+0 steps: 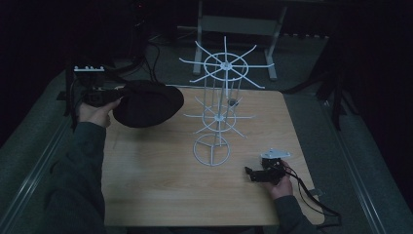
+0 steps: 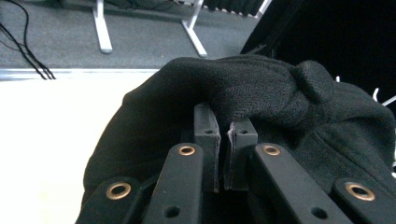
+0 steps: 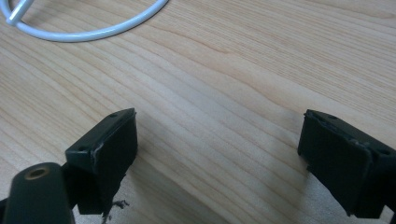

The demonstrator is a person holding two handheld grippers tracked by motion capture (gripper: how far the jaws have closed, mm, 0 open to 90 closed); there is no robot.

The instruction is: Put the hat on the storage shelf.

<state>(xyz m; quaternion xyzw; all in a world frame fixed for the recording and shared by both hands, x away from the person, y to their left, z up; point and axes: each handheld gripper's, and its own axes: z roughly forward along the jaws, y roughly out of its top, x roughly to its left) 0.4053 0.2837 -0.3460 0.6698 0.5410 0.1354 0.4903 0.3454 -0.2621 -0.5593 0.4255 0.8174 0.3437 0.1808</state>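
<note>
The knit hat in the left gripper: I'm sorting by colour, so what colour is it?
Black, plain; the knit hat shows best in the left gripper view.

The left tool (image 1: 118, 99), held raised at the far left, has its jaws pinched together; the right tool (image 1: 249, 171) rests low at the near right, jaws spread wide.

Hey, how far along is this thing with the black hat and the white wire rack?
Done: the left tongs are shut on the black hat, held up at the table's left edge. In hand: the hat hangs beside the rack, apart from it. Left, probably: hanging it on a prong; none holds anything. The right tongs rest open on the table near the rack's base.
</note>
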